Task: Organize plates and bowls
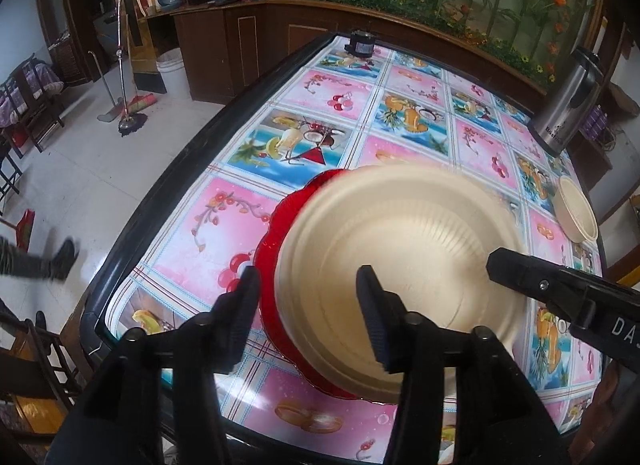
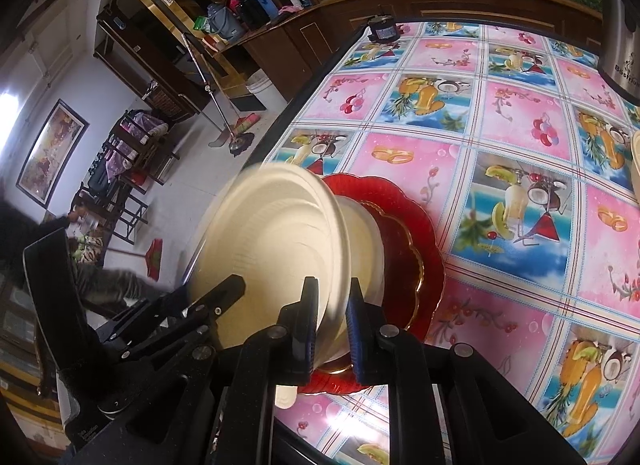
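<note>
Item: cream paper plate [image 1: 392,241], ribbed, light, flexible, resting on red scalloped glass plate [image 1: 272,225] on desk [image 1: 192,153] | Left hand-held gripper [image 1: 310,315]: released, straddling near-left rim | Right hand-held gripper [image 2: 332,325]: rim between fingers, contact unclear | Grasp rim only; glass is fragile.

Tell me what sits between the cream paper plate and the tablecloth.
A red scalloped plate lies under the cream paper plate, on the tablecloth. The right wrist view also seems to show another cream dish between them.
</note>
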Demonstrator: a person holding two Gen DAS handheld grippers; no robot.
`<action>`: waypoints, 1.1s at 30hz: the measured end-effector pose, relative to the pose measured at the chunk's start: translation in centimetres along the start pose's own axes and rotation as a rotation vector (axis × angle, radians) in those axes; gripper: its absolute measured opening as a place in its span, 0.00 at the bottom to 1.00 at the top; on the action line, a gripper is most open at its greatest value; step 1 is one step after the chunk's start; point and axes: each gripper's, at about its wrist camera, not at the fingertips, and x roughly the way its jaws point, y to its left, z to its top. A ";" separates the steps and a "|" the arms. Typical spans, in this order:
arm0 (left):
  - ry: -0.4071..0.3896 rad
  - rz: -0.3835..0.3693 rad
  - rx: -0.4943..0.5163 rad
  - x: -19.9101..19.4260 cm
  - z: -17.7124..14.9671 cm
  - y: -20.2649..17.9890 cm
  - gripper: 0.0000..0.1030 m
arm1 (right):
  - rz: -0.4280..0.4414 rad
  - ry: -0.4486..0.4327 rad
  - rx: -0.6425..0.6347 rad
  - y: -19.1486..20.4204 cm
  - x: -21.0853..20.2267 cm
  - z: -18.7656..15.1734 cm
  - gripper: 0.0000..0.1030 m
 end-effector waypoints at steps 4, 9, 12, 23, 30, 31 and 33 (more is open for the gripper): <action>-0.022 0.008 -0.007 -0.6 0.1 0.3 0.58 | 0.014 -0.009 0.011 -0.1 -0.3 -0.1 0.29; -0.062 0.016 -0.023 -1.7 0.5 0.3 0.66 | 0.051 -0.055 0.047 -0.8 -1.6 -0.1 0.57; -0.103 -0.014 -0.035 -2.9 0.9 -0.4 0.71 | 0.084 -0.092 0.073 -1.7 -3.0 -0.3 0.65; -0.051 -0.203 0.117 -2.1 2.1 -13.0 0.77 | 0.125 -0.245 0.339 -12.7 -9.2 -2.8 0.74; 0.065 -0.237 0.230 2.7 1.6 -24.1 0.77 | 0.036 -0.338 0.570 -24.3 -14.1 -5.6 0.80; 0.081 -0.234 0.247 3.7 1.7 -25.8 0.77 | 0.028 -0.351 0.594 -25.6 -14.6 -5.8 0.80; 0.090 -0.230 0.269 4.7 1.8 -28.1 0.77 | 0.009 -0.377 0.642 -28.5 -15.7 -6.0 0.81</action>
